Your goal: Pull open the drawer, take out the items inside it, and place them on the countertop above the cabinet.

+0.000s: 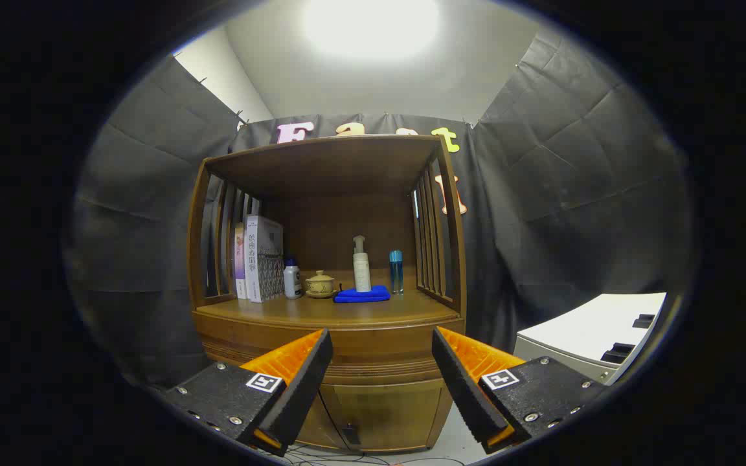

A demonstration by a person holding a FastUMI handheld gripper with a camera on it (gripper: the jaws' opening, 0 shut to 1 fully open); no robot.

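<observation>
Facing the wooden cabinet (327, 336) head-on, the tool (383, 382) hangs with its fingers spread wide and nothing between them. The drawer front (379, 362), a broad curved band of wood just under the bench (321, 310), lies straight ahead at twelve o'clock from the tool, showing in the gap between the two fingertips and beyond them, with clear space between tool and wood. Its long axis runs crosswise, from nine o'clock to three o'clock, square to the line of the fingers. The drawer looks fully closed, so whatever is inside is hidden. I cannot make out a handle or knob on the band; the grip point may be a lip along its lower edge, but that is too small to tell. Below it sit the cabinet doors (379, 408).

On the bench, well beyond the fingertips and above the drawer, stand some books (259, 259) at eleven o'clock, a small white bottle (292, 278), a lidded tea cup (320, 285), a pump bottle (361, 265) behind a folded blue cloth (362, 294) at about twelve, and a blue bottle (396, 272) just past it. A white appliance (593, 336) sits off at three o'clock.

By my judgement the task has not begun: the coming move is a straight advance at twelve o'clock to meet the drawer front, then a pull back along the same line.
</observation>
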